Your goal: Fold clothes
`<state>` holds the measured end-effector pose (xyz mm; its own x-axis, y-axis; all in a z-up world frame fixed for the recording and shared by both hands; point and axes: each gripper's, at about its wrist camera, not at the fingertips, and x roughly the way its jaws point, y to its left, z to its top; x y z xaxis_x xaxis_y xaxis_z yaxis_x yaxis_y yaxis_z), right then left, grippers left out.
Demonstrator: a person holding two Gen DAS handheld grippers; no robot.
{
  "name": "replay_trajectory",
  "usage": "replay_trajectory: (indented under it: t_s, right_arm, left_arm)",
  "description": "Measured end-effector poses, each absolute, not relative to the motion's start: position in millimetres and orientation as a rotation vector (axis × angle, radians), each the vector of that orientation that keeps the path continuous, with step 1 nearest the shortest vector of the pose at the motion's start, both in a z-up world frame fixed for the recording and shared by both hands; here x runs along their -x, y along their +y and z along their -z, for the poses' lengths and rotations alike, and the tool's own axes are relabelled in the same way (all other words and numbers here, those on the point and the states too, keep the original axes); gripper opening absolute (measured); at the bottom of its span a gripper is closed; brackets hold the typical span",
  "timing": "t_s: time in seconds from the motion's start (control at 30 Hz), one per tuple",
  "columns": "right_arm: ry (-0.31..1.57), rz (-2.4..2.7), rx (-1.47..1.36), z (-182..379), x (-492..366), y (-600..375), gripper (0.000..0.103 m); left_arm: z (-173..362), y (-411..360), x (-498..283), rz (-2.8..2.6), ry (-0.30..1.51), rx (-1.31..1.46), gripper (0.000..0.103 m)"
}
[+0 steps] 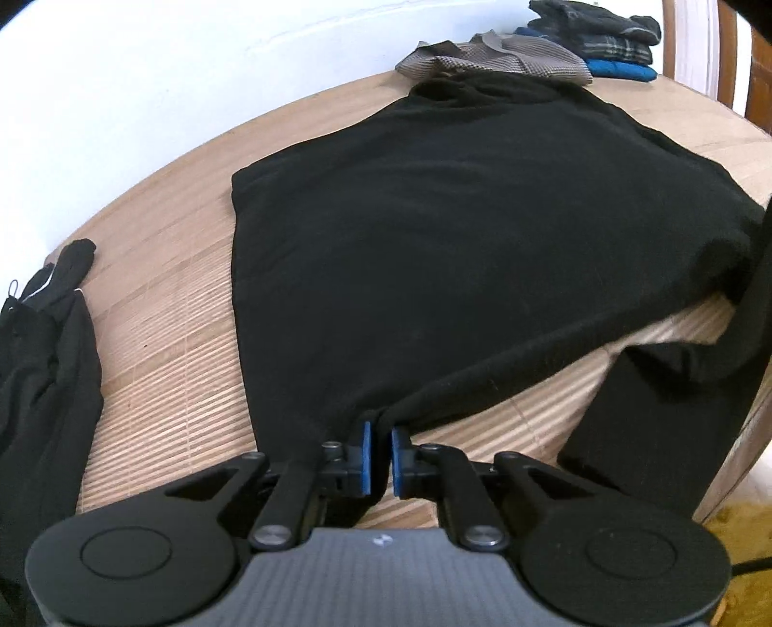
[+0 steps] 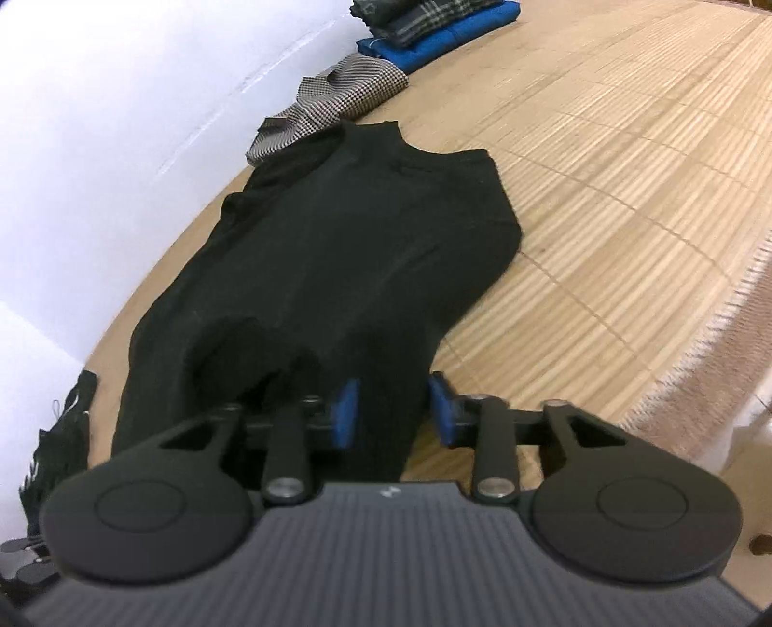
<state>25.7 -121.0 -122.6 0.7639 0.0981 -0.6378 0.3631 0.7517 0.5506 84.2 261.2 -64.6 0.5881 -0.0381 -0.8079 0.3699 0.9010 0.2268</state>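
Note:
A black sweater [image 1: 434, 241] lies flat on a bamboo mat [image 1: 169, 313], its collar toward the far wall. My left gripper [image 1: 381, 451] is shut on the near hem corner, with the blue pads almost touching around the fabric. At the right of that view one sleeve [image 1: 641, 400] is lifted off the mat and its cuff end hangs down. In the right wrist view the sweater [image 2: 347, 265] stretches away from my right gripper [image 2: 393, 412]. That gripper's blue pads stand partly apart, with the thick black sleeve [image 2: 386, 453] filling the gap between them.
A checked garment [image 1: 497, 58] lies just past the collar. A stack of folded clothes [image 1: 603, 38] with blue at the bottom sits behind it. Another black garment [image 1: 43, 361] lies crumpled at the left. The mat's fringed edge [image 2: 723, 347] runs along the right.

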Motion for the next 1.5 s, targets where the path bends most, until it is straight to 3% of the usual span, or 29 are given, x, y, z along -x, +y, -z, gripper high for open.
replay_trajectory:
  t_s: [0.27,0.5,0.73,1.07,1.17,1.33,1.5]
  right_arm:
    - [0.568,0.069,-0.766,75.8,-18.6,-126.6,0.008]
    - [0.505,0.001,-0.841,55.7,-79.3,-138.4,0.008]
    - [0.556,-0.022,-0.752,58.3,-166.6,-147.8,0.008]
    - [0.73,0.08,-0.713,109.5,-256.1,-148.3,0.01]
    - [0.745,0.064,-0.7,103.2,-257.8,-153.0,0.015]
    - [0.688,0.086,-0.652,80.8,-234.8,-158.1,0.04]
    - [0.652,0.026,-0.524,69.4,-214.6,-140.0,0.043]
  left_arm:
    - [20.3,268.1,-105.1,0.219,0.926,-0.252,0.008]
    - [5.8,266.0,-167.4,0.111,0.892,-0.175,0.008]
    - [34.7,242.3,-248.8,0.025,0.933,-0.223,0.009]
    - [80.8,207.6,-310.2,-0.068,0.976,-0.384,0.024]
    - [74.9,212.5,-303.8,-0.074,0.97,-0.376,0.031]
    - [52.3,236.3,-286.0,-0.091,0.917,-0.342,0.047]
    - [60.4,252.6,-291.7,-0.141,0.945,-0.376,0.048]
